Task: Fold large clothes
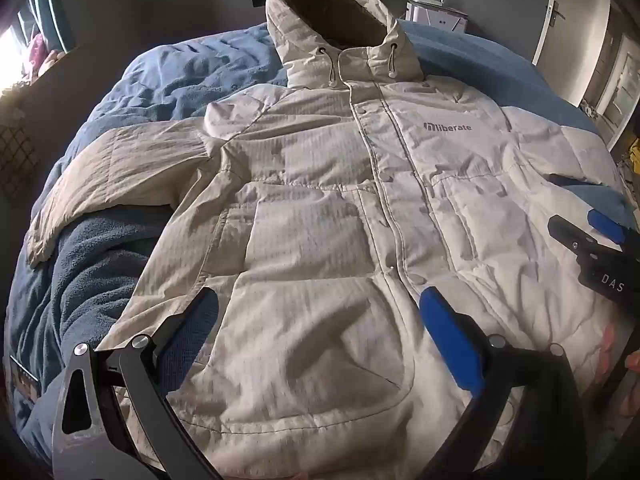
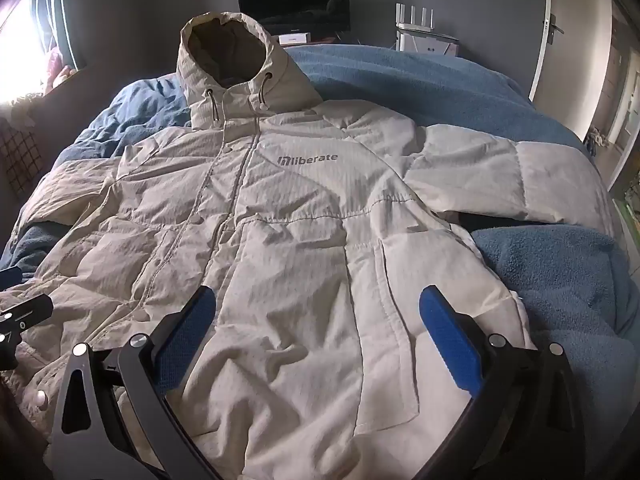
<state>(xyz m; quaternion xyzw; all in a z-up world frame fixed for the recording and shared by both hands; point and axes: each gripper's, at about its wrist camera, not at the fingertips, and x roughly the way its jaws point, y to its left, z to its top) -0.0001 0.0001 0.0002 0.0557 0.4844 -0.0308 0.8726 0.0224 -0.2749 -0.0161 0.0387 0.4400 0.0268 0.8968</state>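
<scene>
A large cream hooded puffer jacket [image 1: 320,208] with a "liberate" logo lies front-up and spread flat on a blue bed; it also shows in the right wrist view [image 2: 288,248]. Its hood [image 1: 340,24] points away, and both sleeves are spread out to the sides. My left gripper [image 1: 318,312] is open and empty, hovering above the jacket's lower left front. My right gripper [image 2: 316,312] is open and empty above the lower right front, near the pocket [image 2: 396,352]. The right gripper also appears at the right edge of the left wrist view [image 1: 592,236].
A blue fleece blanket [image 2: 560,280] and blue duvet [image 1: 180,76] cover the bed. A bright window [image 2: 20,52] is at the left. A monitor [image 2: 296,4] and white router [image 2: 420,36] stand beyond the bed, and a door [image 2: 560,40] is at the right.
</scene>
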